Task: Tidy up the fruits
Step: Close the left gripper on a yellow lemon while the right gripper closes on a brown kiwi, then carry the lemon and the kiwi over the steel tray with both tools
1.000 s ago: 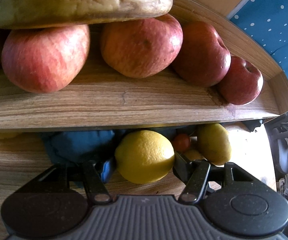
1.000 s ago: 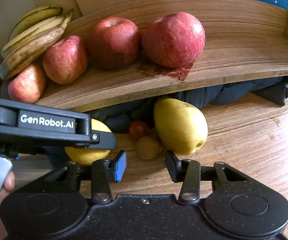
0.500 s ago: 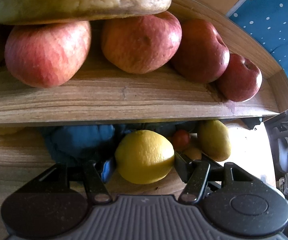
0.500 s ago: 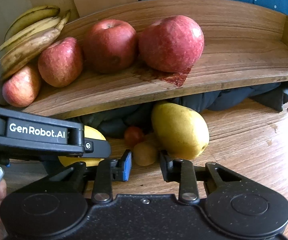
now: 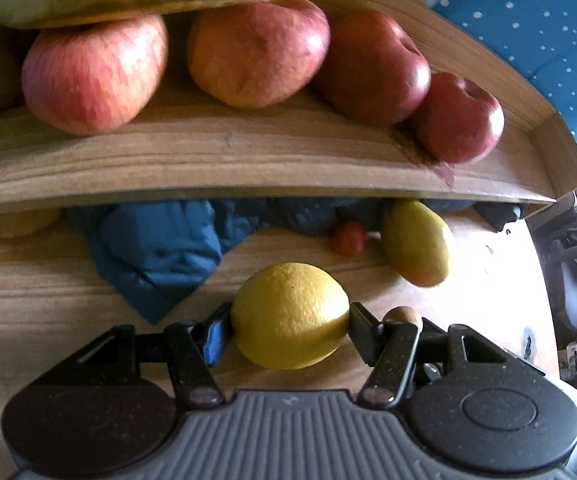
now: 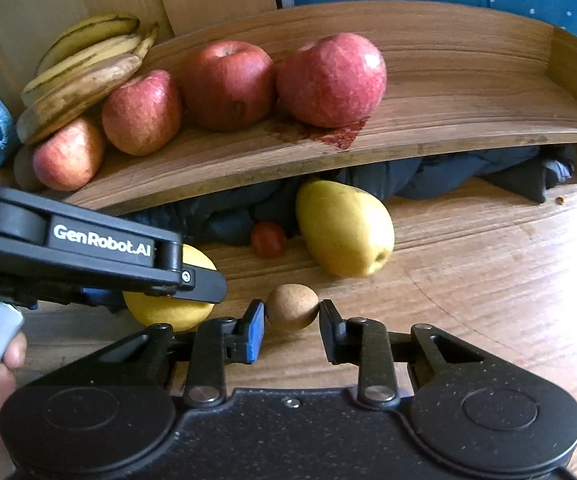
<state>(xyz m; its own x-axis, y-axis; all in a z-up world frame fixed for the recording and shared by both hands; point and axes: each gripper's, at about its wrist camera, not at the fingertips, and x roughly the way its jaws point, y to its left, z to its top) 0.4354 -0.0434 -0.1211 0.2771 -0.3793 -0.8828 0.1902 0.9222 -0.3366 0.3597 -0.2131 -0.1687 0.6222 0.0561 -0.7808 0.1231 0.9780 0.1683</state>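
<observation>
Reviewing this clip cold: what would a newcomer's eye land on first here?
Both grippers hold fruit low in frame: the left gripper clamps a yellow lemon, the right gripper a small brown kiwi. Above, four red apples and bananas crowd the wooden shelf.

Four apples [image 6: 330, 80], three bananas [image 6: 84, 76], one lemon [image 5: 290, 316], one pear [image 6: 344, 234], one tomato [image 6: 268, 239], one kiwi [image 6: 292, 306].

Probably a home: wooden shelf [image 6: 448, 80] of apples [image 6: 330, 78], bananas [image 6: 84, 64], rumpled clothing [image 5: 160, 248].

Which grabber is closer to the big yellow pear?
Right. The right gripper, shut on the small brown fruit, sits just in front of the pear; the left gripper, holding the lemon, is farther left.
</observation>
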